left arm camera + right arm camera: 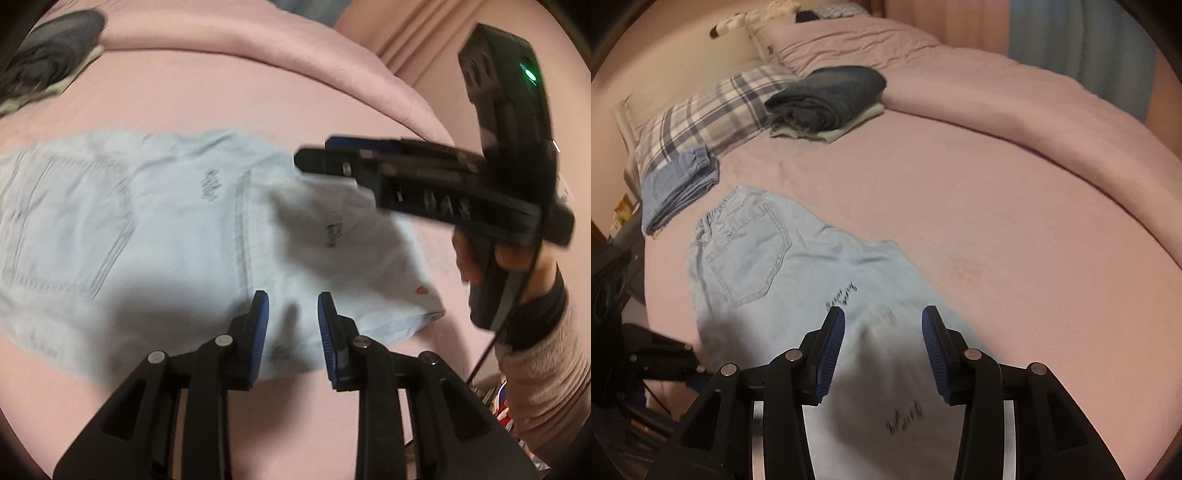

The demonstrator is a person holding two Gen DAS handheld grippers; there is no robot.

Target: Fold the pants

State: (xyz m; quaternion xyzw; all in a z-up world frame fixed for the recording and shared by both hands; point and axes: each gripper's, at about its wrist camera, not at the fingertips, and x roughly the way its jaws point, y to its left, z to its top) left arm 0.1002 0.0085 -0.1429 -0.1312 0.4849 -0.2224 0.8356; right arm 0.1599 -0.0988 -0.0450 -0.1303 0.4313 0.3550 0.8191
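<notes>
Light blue jeans (177, 229) lie folded lengthwise on the pink bed, back pocket up, with the lower legs folded over toward the waist. They also show in the right wrist view (783, 273). My left gripper (293, 321) is open and empty just above the near edge of the jeans. My right gripper (882, 339) is open and empty above the folded leg end. It also shows in the left wrist view (314, 158), held over the far side of the jeans; whether it touches the cloth I cannot tell.
A folded dark jeans pile (827, 99) on cream cloth lies at the back of the pink bed sheet (997, 221). Folded blue jeans (679, 184) rest by a plaid pillow (709, 114). A rolled pink duvet (1034, 88) lines the far side. The bed edge is at left.
</notes>
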